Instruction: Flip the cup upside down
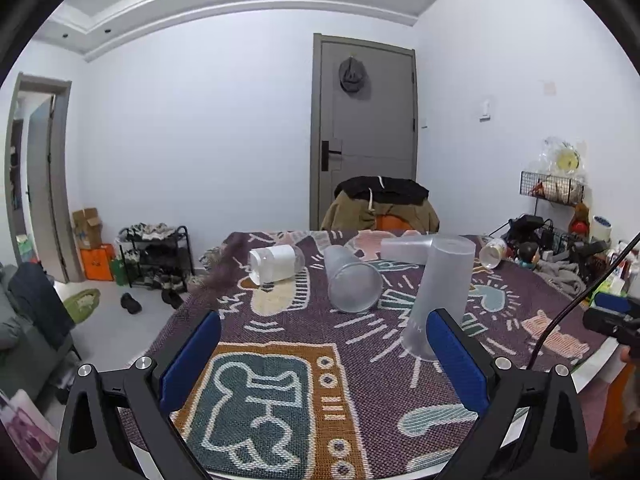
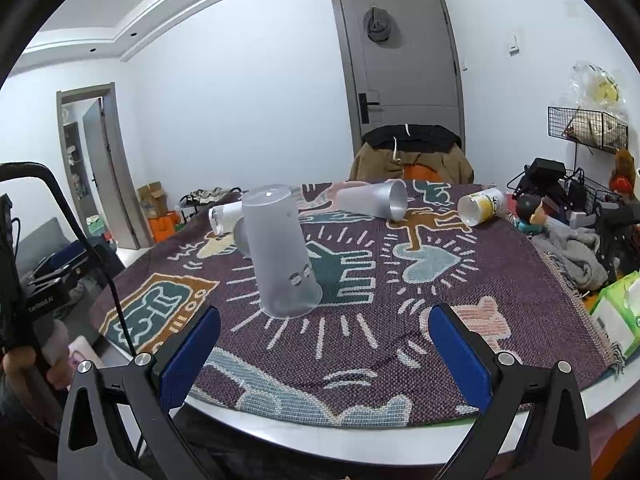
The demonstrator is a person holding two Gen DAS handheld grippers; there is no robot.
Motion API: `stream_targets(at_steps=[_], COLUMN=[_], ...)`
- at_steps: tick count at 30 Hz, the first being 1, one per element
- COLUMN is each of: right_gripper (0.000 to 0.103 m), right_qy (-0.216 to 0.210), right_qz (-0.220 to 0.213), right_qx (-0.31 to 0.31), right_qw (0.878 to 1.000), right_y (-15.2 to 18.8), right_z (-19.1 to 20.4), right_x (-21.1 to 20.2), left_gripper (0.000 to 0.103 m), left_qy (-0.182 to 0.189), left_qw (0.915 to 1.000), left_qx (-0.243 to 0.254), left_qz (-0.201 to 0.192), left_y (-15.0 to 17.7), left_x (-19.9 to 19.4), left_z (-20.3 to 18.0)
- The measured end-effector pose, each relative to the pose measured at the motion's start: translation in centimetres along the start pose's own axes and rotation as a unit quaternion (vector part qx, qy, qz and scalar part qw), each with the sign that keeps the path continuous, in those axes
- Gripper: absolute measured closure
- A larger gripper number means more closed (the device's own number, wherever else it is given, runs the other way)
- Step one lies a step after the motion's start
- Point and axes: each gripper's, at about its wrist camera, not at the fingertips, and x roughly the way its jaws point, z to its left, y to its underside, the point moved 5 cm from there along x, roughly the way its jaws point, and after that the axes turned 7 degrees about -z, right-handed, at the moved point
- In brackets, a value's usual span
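- Left wrist view: the left gripper [image 1: 323,354] hangs low over the near edge of the patterned cloth [image 1: 280,360], its blue pads spread wide with nothing between them. The frosted cup [image 1: 438,296] stands upside down just beyond the right pad, mouth on the cloth.
- Right wrist view: the right gripper [image 2: 324,350] is held level at the table edge, jaws wide apart and empty. The frosted cup [image 2: 280,256] stands inverted just ahead, left of centre; a second frosted cup [image 2: 374,199] lies on its side farther back.
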Motion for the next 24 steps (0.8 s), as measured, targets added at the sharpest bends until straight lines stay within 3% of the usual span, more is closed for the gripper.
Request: stream_targets(at_steps=[24], right_gripper=[0.0], right_qy=[-0.003], right_qz=[0.008], right_qx=[0.009], right_qw=[1.0], right_y=[0.41], right_z=[-0.36], right_x=[0.27], left_gripper=[0.0], left_qy=[0.012], left_qw=[0.9999], left_qx=[-0.005], left_qz=[0.0], left_y=[-0.21], left_x=[-0.47], left_z=[-0.17])
